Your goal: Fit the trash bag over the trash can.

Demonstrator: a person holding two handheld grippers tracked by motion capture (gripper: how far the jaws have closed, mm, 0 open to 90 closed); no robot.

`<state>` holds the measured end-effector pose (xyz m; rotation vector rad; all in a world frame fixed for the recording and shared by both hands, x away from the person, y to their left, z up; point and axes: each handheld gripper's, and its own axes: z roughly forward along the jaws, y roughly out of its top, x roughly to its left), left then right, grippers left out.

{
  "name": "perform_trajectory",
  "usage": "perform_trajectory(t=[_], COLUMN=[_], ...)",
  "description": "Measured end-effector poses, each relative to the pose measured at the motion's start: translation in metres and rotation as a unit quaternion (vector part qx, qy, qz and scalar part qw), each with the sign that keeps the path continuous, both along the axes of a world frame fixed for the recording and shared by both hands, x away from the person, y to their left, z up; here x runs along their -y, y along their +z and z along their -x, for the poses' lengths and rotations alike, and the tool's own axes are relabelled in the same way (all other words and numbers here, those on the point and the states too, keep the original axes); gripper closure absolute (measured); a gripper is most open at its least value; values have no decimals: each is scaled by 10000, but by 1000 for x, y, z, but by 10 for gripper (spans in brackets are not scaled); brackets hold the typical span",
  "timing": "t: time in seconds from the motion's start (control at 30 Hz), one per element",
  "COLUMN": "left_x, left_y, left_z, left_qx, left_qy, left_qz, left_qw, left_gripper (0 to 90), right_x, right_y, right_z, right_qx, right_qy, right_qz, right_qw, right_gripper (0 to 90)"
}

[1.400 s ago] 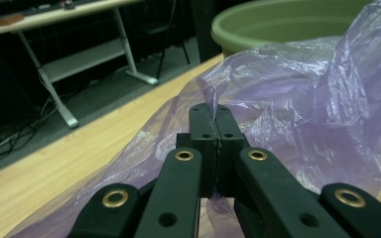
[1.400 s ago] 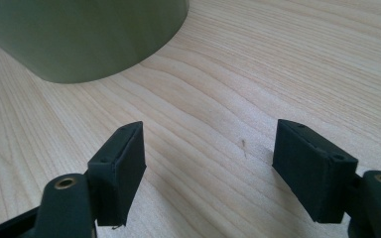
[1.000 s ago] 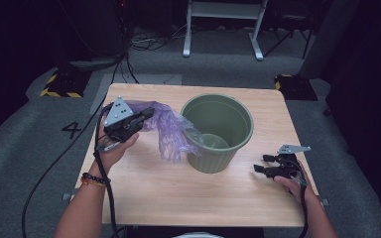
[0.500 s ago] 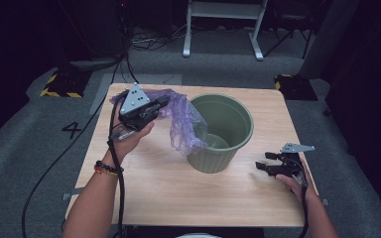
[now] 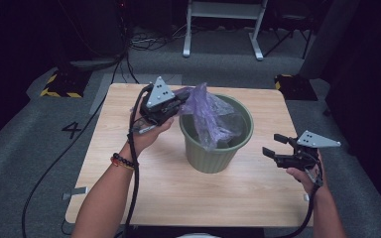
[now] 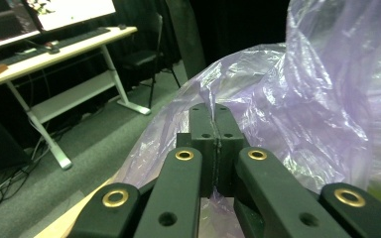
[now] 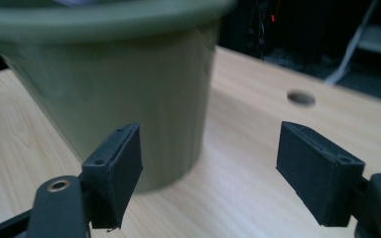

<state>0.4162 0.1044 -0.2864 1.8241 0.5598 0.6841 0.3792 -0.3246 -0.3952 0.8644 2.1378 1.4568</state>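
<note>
Left gripper [image 5: 177, 105] clamps the bag [image 5: 211, 114], apparently draped into the bin [image 5: 217, 153]; right gripper [image 5: 274, 150] jaws apart, empty

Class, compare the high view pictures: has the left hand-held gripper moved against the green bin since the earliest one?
Yes. The left hand-held gripper, shut on the purple bag, has shifted rightward to the green bin's rim.

Both grippers are black: the left gripper [image 5: 176, 105] and the right gripper [image 5: 278, 148] each carry a grey three-cornered plate on top, the left one dotted with small holes. Brass-ringed screws sit in the black jaw arms, and a black cable trails from each. The left wrist wears a dark bead bracelet [image 5: 121, 161] with an orange band.
</note>
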Motion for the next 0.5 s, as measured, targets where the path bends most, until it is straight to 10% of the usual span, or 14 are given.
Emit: perform_trajectory(t=[0.5], left_x=[56], left_y=[-3], left_z=[4], left_qx=[-75], left_qy=[-98], left_qz=[-451], left_qw=[9989], left_gripper=[897], right_x=[-45], right_y=[58], right_z=[25], right_qx=[862], right_qy=[725], right_qz=[-185], right_qw=[9935], right_gripper=[220])
